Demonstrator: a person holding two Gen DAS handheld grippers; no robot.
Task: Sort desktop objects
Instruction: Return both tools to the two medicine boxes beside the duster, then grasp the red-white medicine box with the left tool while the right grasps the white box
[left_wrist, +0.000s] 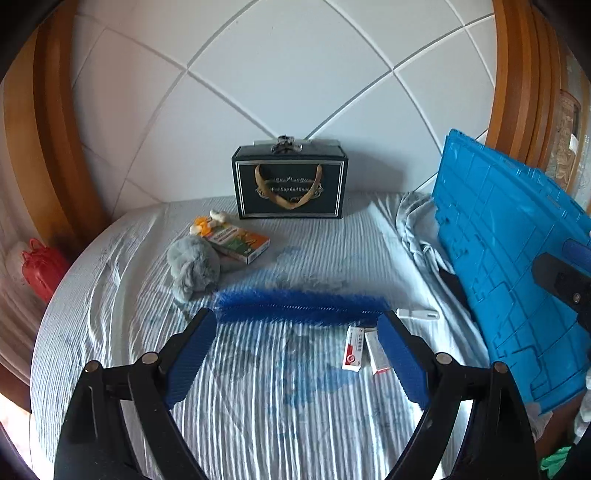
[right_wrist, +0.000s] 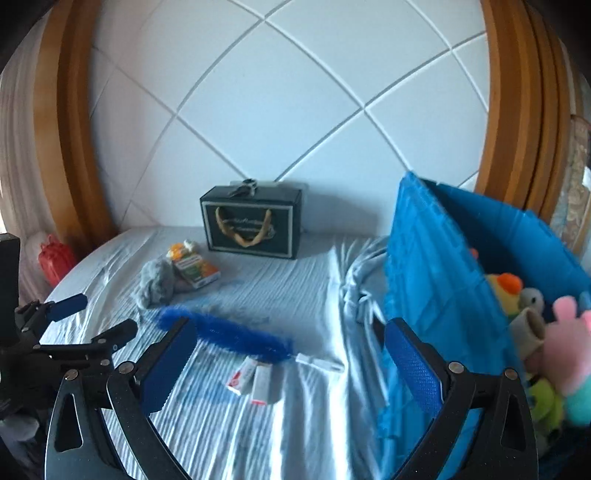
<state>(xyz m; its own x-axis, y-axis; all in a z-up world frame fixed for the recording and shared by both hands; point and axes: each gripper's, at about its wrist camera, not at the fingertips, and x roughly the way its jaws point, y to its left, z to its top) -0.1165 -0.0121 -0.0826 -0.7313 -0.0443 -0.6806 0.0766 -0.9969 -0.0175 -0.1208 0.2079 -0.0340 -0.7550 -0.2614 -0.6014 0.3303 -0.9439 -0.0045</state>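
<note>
Bristly blue brush (left_wrist: 301, 305) on ribbed sheet (left_wrist: 258, 406); left hand-held gripper (left_wrist: 297, 334), right hand-held gripper (right_wrist: 290, 341) both spread, empty.

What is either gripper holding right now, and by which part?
Nothing: the left gripper and the right gripper are both open and empty.
</note>
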